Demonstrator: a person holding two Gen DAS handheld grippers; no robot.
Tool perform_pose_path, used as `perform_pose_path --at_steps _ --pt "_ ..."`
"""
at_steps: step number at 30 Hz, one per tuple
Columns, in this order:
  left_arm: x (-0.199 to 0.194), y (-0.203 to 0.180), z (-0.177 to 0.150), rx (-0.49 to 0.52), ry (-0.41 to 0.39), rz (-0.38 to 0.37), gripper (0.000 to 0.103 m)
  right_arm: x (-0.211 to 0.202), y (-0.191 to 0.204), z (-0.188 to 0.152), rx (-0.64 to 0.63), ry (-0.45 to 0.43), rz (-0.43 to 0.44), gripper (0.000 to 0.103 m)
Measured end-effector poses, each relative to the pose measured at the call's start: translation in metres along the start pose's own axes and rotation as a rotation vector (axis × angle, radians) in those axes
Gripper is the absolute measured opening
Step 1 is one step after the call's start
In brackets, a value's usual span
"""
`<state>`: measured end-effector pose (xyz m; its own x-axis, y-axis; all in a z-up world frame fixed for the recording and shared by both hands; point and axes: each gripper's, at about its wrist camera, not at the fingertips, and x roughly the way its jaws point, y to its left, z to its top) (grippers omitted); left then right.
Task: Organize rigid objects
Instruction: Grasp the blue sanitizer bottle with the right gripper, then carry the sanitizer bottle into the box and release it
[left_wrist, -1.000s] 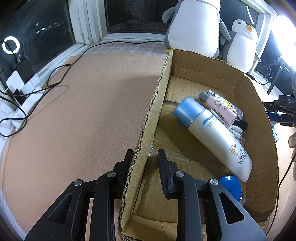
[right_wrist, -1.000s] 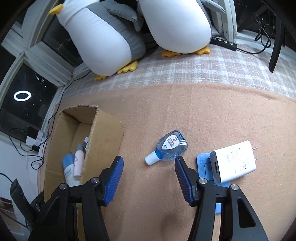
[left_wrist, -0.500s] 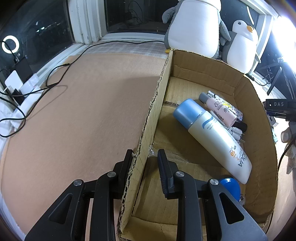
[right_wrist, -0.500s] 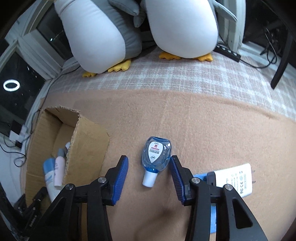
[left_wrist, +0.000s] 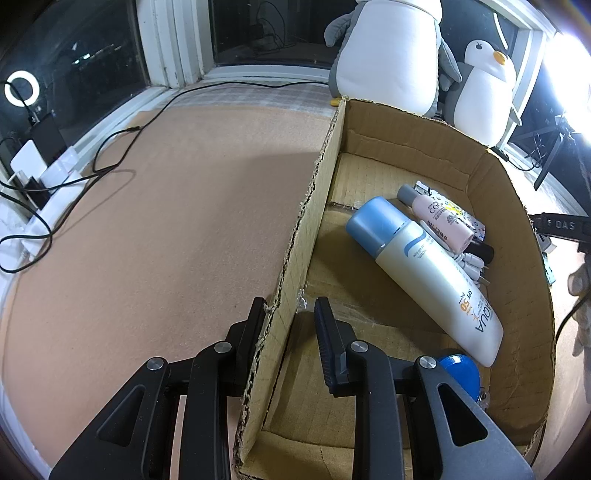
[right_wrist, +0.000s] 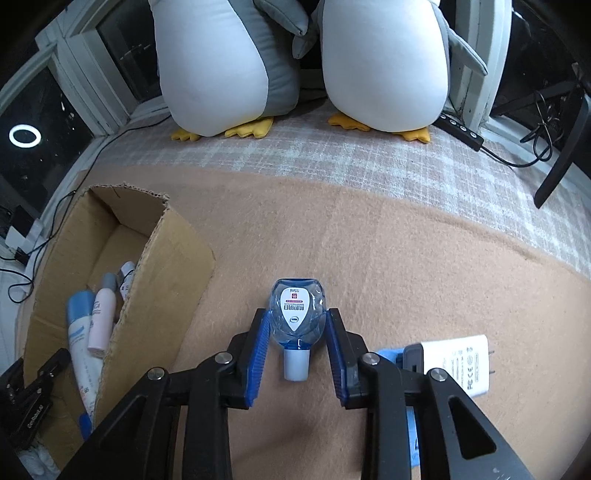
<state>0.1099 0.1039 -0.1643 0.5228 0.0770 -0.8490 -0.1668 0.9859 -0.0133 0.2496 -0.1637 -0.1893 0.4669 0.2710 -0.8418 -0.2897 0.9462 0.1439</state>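
On the far left, black cables (left_wrist: 110, 162) lay across the brown blanket (left_wrist: 177, 229). Next came the left gripper (left_wrist: 290, 314). Its fingers were squeezed shut on the side wall of the cardboard box (left_wrist: 321, 177), one finger outside the wall and one inside. In the box lay a big white bottle (left_wrist: 436, 277) with a blue cap, and a small pink bottle (left_wrist: 439, 218) just beside it. A blue round thing (left_wrist: 460, 373) sat near the bottom corner of the box. Two toy penguins (left_wrist: 388, 55) stood behind the box by the window.

In the right wrist view, the box (right_wrist: 162, 273) was on the left with the bottles inside. To the right of it, the right gripper (right_wrist: 295, 321) pointed down at the blanket. A little clear blue bottle (right_wrist: 297, 314) lay flat on the blanket between its blue fingers (right_wrist: 260, 350), with its white cap pointing back at the gripper. The fingers were closing and sat right against the bottle's sides. Further right, a white plug (right_wrist: 454, 363) lay on a blue thing (right_wrist: 389, 359).
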Motion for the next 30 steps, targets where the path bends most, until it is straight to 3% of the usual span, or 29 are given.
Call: perform_pose_path --at_steps 10,17,30 --pt "-0.001 0.001 0.0 0.002 -0.003 0.003 0.025 -0.044 0.009 -0.014 0.011 -0.079 0.075 0.027" --pt "-0.001 0.001 0.0 0.003 -0.003 0.003 0.025 -0.073 0.043 -0.008 -0.049 -0.131 0.136 0.027" --pt "-0.002 0.003 0.0 0.003 -0.004 0.007 0.025 -0.075 0.103 -0.018 -0.186 -0.124 0.183 0.027"
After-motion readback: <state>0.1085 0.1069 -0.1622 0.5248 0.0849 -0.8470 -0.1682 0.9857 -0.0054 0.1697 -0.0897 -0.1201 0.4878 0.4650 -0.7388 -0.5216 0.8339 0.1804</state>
